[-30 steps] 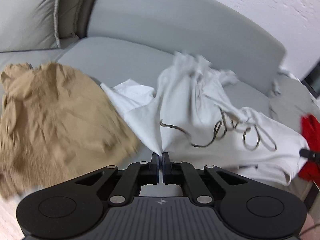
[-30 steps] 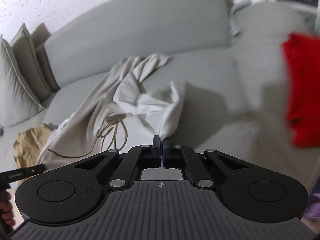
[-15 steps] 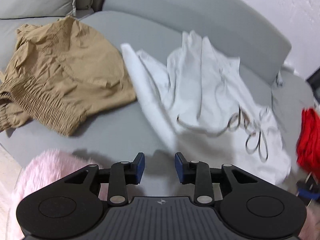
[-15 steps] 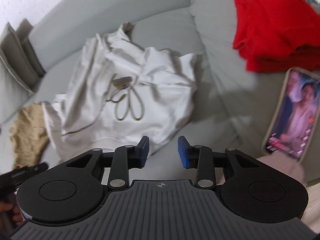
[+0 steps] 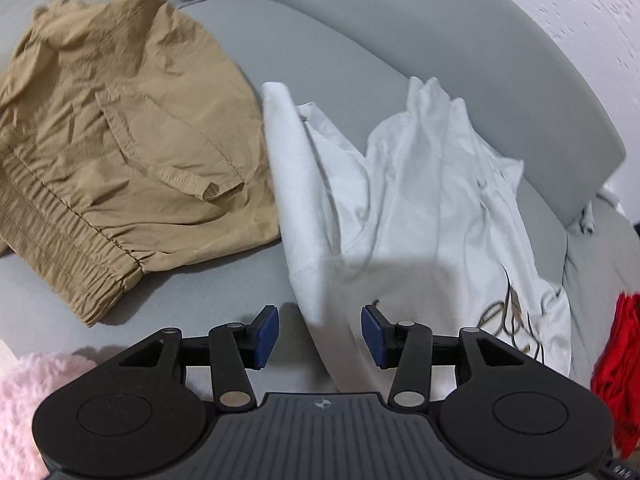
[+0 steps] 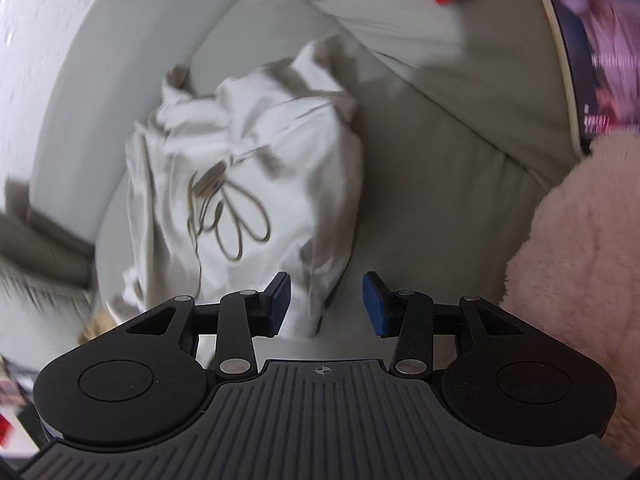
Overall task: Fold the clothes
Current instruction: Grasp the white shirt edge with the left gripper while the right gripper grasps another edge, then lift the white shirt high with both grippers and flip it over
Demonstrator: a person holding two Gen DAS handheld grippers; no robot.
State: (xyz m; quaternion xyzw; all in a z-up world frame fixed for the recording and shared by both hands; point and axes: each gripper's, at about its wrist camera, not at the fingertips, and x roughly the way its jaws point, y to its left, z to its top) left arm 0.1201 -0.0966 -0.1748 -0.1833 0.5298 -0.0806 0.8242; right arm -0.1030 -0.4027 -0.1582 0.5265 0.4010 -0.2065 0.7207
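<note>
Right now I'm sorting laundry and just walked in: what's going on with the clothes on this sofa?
A person is folding clothes with a gripper in each hand. Both the left gripper and the right gripper have just been opening and hold nothing. The white garment lies crumpled on the grey sofa, beside the tan shorts. Red clothing sits at the side.

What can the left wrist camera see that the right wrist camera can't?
Only the left wrist camera clearly shows the tan shorts spread on the grey sofa, plus the left gripper, open, with the white garment's edge between its pads, unpinched.

Only the right wrist camera shows a phone with a lit screen, and the right gripper, also open over the garment's corner.

Both show the white drawstring garment, the red clothing and pink fluffy fabric. Both grippers have just been opening.
</note>
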